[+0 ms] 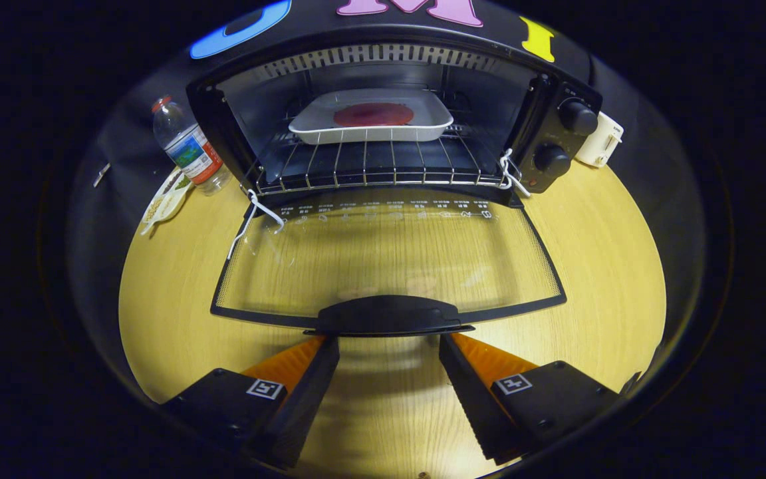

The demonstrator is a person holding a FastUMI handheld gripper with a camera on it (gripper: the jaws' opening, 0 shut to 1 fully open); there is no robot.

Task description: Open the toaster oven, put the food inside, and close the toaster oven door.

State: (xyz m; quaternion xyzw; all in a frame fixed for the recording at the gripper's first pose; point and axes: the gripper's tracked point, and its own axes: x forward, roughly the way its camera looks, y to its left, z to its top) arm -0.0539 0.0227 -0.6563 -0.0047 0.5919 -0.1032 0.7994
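Toaster oven point(383, 120) in upper centre of frame, standing on a pale wood table point(596, 266). Oven door point(389, 259) folded fully down, lying flat toward the camera across the middle of the frame; glass pane see-through, wood grain visible through it. Dark door handle point(388, 314) at the near edge of the door, centre of frame.

Gripper point(388, 346) at bottom centre, fingers spread wide apart with bare table between them. Fingertips just below the door handle, one tip at each end of it; contact with the handle cannot be told. Nothing held.

Inside the oven: wire rack point(370, 169) with a white tray point(370, 123) resting toward the back. Round reddish-brown piece of food point(374, 114) lying in the middle of the tray.

Two black knobs point(566, 136) on the oven's control panel, upper right, one above the other. White cord point(255, 216) tied at the left door hinge, a loose end trailing down along the door's left edge; second white cord point(510, 174) knotted at the right hinge.

Plastic water bottle point(187, 146), red cap, upright at upper left, just beside the oven's left wall. Flat packet point(167, 199) lying on the table right below the bottle. Small white object point(599, 140) at upper right, beside the oven's knob side; kind not clear.
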